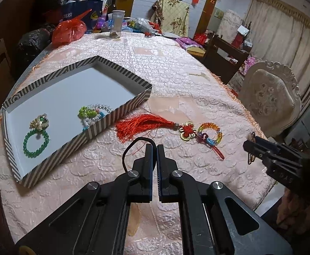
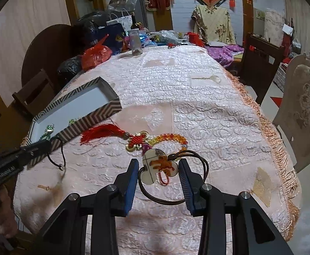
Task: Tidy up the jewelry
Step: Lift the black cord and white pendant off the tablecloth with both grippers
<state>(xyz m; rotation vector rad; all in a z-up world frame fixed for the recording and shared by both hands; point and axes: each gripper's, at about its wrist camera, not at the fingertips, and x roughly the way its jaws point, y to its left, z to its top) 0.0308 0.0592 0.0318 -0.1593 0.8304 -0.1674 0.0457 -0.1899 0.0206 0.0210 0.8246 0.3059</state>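
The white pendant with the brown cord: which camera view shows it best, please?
The right wrist view. There the pendant lies on the tablecloth between the open fingers of the right gripper, face and cord plainly visible. In the left wrist view the right gripper hides almost all of it.

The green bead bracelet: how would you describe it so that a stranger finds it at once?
Find the striped shallow box on the pink tablecloth. Inside, at its near end, lies the green bead bracelet, beside a gold and green ornament. It is the only plain ring of one colour; the other bracelet there has clear beads.
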